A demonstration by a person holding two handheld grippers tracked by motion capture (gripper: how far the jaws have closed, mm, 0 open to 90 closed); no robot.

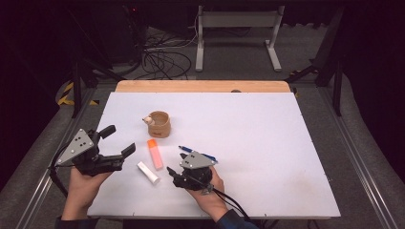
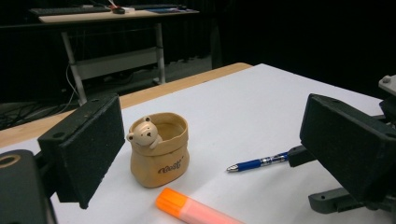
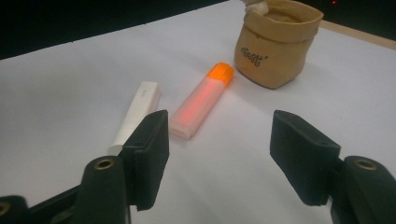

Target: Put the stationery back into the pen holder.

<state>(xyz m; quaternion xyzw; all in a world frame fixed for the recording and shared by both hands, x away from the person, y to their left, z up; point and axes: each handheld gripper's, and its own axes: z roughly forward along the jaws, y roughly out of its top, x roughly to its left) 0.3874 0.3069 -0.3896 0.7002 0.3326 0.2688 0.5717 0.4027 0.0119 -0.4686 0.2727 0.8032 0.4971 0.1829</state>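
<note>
Nearest the camera, at the front edge of the bench [image 1: 267, 143]: two hands, one pair of tongs in each. Left to right, placed against the orange highlighter [image 1: 154, 153] as landmark.

Far left of the highlighter: left tongs [image 1: 116, 141], held in the left hand [image 1: 83, 183] above the white surface, jaws spread wide, nothing between them. Seen along those jaws in the left gripper view: the tan bear pot [image 2: 159, 149], the orange cap of the highlighter just in front of it, a blue pen [image 2: 258, 163] to its right.

Just left of the highlighter, lying alongside it but apart: a white stick [image 1: 148, 172], flat on the bench.

The highlighter itself: flat on the bench, orange cap pointing away from the person, pale body toward the person.

Beyond the highlighter's cap, near it yet not touching: the bear pot, upright, small bear head at its rim.

Right of the highlighter and close by: right tongs [image 1: 175, 168], in the right hand [image 1: 207, 188], low over the bench, jaws partly apart and clamped on nothing. In the right gripper view, the highlighter's near end and the white stick's near end just past the left jaw, bare bench in the gap.

Further right, behind the right tongs: the blue pen, partly hidden by the grey plate.
</note>
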